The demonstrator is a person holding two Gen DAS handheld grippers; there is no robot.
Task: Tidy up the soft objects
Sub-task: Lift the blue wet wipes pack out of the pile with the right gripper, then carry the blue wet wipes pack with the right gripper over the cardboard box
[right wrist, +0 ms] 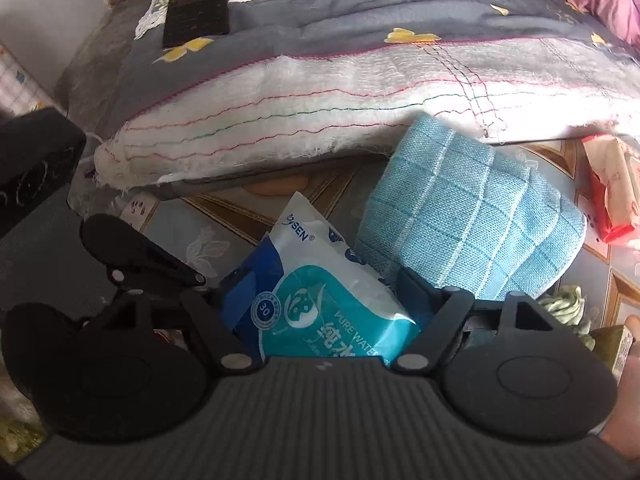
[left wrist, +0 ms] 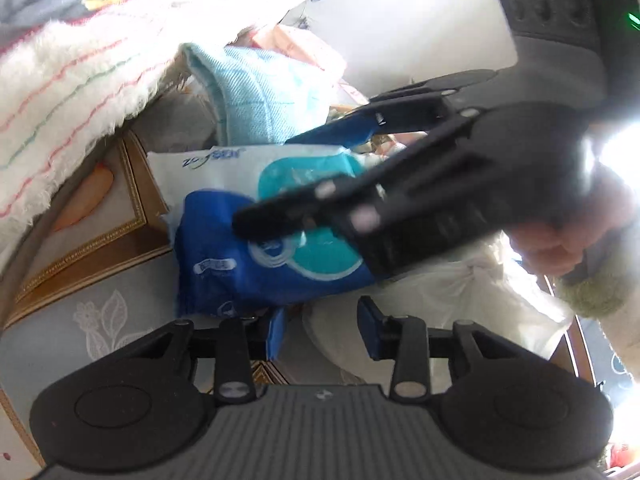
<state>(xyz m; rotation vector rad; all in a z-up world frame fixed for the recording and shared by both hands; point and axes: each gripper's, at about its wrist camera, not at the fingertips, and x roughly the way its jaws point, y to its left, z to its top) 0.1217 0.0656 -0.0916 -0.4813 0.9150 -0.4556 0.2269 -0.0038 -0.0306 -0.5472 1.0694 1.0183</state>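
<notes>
Patterned floor tiles [right wrist: 192, 248] with white flowers and gold borders lie under everything, and we take the wipes pack [right wrist: 320, 304] as our landmark. Our right gripper [right wrist: 320, 292] is clamped on the pack, its two fingers pressing the blue-and-white wrapper from either side, the teal lid facing the camera. In the left wrist view the same pack [left wrist: 224, 248] sits just ahead of our left gripper [left wrist: 322, 330], whose blue pads [left wrist: 370, 326] stand apart with nothing between them. Beside the pack, touching its far corner, rests a folded blue cloth [right wrist: 472, 216]. Behind both hangs a thick white quilt edge [right wrist: 280, 128] with wavy coloured stitching, under a grey cover. Past the cloth, away from the pack, lies a red-and-cream packet [right wrist: 612, 196]. Near the pack in the left wrist view sits a white plastic bag [left wrist: 460, 304].
</notes>
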